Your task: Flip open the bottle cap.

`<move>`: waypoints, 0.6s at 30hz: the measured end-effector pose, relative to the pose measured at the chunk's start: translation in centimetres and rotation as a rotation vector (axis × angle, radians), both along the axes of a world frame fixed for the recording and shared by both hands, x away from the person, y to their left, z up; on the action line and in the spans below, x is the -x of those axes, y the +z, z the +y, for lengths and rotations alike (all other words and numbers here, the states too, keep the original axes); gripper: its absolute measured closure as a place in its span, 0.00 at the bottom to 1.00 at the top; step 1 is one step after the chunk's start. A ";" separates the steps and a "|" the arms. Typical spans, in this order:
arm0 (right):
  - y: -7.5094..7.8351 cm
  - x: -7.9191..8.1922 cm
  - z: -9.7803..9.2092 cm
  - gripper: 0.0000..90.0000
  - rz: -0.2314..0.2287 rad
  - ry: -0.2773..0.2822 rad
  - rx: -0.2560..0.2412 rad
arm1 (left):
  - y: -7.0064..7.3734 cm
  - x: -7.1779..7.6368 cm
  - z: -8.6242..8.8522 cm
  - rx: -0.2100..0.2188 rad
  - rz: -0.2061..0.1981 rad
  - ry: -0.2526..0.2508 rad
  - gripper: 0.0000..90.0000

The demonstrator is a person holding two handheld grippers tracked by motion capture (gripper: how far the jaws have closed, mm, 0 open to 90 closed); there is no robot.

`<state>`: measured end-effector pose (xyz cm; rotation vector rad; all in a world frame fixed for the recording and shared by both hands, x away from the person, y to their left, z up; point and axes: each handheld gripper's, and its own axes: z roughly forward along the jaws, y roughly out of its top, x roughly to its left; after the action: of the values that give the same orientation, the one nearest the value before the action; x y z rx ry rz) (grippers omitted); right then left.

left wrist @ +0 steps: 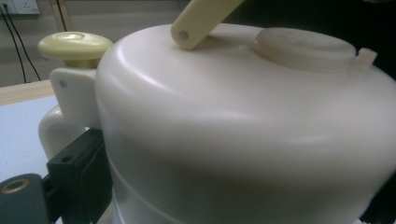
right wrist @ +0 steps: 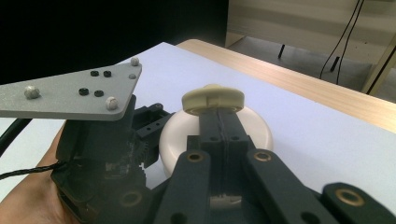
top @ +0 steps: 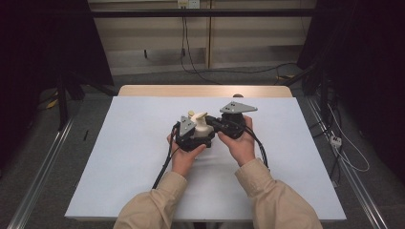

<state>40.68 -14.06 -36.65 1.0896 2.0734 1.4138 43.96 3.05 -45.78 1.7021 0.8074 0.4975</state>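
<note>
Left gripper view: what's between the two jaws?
The cream pot sits between them: one jaw is by its lower left side, the other at the bottom right corner. The left gripper view shows this up close.

A white-covered table (top: 133,157) carries a cream lidded pot (top: 204,128) near its middle.

A lab or a recording room is shown, not a home. The tabletop (top: 143,157) is covered with a plain white sheet and is enclosed by dark curtains (top: 43,57) on both sides. Metal rails (top: 40,167) are laid on the grey floor (top: 153,78) beside it. Loose cables (top: 229,71) are seen on the floor, and a socket (top: 188,4) is fixed to the back wall.
</note>
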 end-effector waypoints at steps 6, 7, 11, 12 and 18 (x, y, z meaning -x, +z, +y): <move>-0.1 -0.2 0.2 1.00 -0.002 -0.003 -0.001 | 0.0 0.0 0.0 0.001 0.001 0.001 0.07; -0.1 -0.3 0.3 1.00 0.000 -0.003 -0.001 | 0.0 0.0 0.0 0.001 0.000 0.001 0.07; 0.0 -0.4 0.5 1.00 -0.001 -0.003 -0.001 | 0.0 0.0 0.0 0.001 0.001 0.001 0.07; 0.0 -0.4 0.5 1.00 -0.004 -0.002 0.001 | 0.0 0.0 0.0 0.001 0.001 0.001 0.07; 0.1 -0.6 0.5 1.00 -0.007 -0.003 0.001 | 0.0 0.0 0.0 0.001 0.001 0.001 0.07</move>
<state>41.24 -13.56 -36.53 1.0856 2.0664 1.4133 43.95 3.04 -45.78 1.7015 0.8095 0.4970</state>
